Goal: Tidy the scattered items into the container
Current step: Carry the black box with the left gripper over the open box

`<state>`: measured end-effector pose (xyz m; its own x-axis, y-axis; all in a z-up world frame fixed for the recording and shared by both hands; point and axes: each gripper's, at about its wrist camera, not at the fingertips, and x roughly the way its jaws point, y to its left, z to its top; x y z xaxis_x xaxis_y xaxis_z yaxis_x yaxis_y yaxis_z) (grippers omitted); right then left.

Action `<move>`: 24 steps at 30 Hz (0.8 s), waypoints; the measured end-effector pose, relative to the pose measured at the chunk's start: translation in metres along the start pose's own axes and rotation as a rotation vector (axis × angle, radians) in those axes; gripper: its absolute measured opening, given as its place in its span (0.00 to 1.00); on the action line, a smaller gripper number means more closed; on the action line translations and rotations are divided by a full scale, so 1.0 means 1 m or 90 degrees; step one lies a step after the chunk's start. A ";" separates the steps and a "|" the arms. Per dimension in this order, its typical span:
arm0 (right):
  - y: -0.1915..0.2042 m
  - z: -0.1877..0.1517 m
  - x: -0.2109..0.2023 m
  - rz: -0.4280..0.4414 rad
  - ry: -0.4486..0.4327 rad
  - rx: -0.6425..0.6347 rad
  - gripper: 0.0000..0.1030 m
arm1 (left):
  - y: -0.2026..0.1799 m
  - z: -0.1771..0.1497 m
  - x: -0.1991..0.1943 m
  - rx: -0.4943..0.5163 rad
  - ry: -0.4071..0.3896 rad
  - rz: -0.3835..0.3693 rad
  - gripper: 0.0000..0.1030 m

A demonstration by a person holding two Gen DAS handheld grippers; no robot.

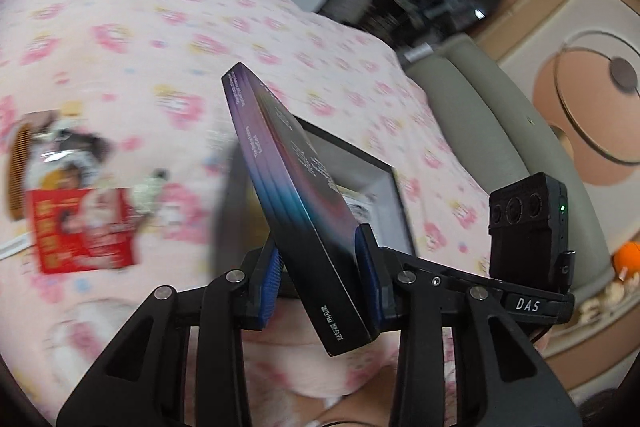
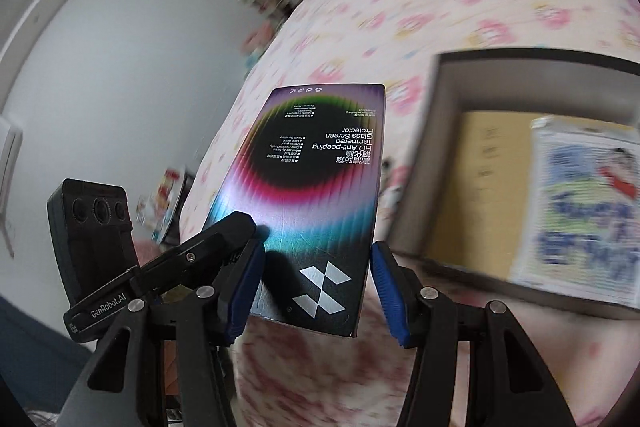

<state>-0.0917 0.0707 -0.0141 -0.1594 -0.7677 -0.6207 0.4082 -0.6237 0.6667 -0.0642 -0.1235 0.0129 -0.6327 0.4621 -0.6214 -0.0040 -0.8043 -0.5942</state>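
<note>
A flat black screen-protector box with a rainbow ring (image 1: 298, 195) is held in the air above the pink flowered bed. My left gripper (image 1: 320, 279) is shut on its thin faces. In the right wrist view the same box (image 2: 316, 195) lies between my right gripper's (image 2: 316, 287) blue pads (image 2: 386, 287), which stand at its long edges with a small gap at the right pad. The grey open container (image 2: 448, 163) lies to the right, holding a cartoon-printed packet (image 2: 584, 211). It shows behind the box in the left wrist view (image 1: 372, 187).
A red packet (image 1: 84, 227), a foil snack bag (image 1: 68, 155) and a brown comb (image 1: 18, 171) lie on the bedspread at the left. A grey padded bed edge (image 1: 500, 131) runs at the right. A white wall (image 2: 120, 67) is left of the bed.
</note>
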 end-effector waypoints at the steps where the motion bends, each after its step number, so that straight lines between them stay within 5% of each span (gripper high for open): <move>1: -0.010 0.001 -0.010 -0.002 -0.012 0.008 0.49 | -0.012 0.002 0.011 0.010 0.009 -0.004 0.34; 8: -0.077 0.022 -0.042 -0.003 -0.036 0.048 0.49 | -0.062 0.022 0.091 0.056 0.060 0.014 0.34; 24: -0.179 0.031 -0.002 -0.013 0.035 0.125 0.49 | -0.028 0.004 0.201 0.025 0.193 0.060 0.34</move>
<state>-0.1922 0.1793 -0.1195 -0.1136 -0.7488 -0.6530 0.2207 -0.6599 0.7182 -0.1941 -0.0093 -0.0932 -0.3721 0.4708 -0.8000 0.0098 -0.8598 -0.5106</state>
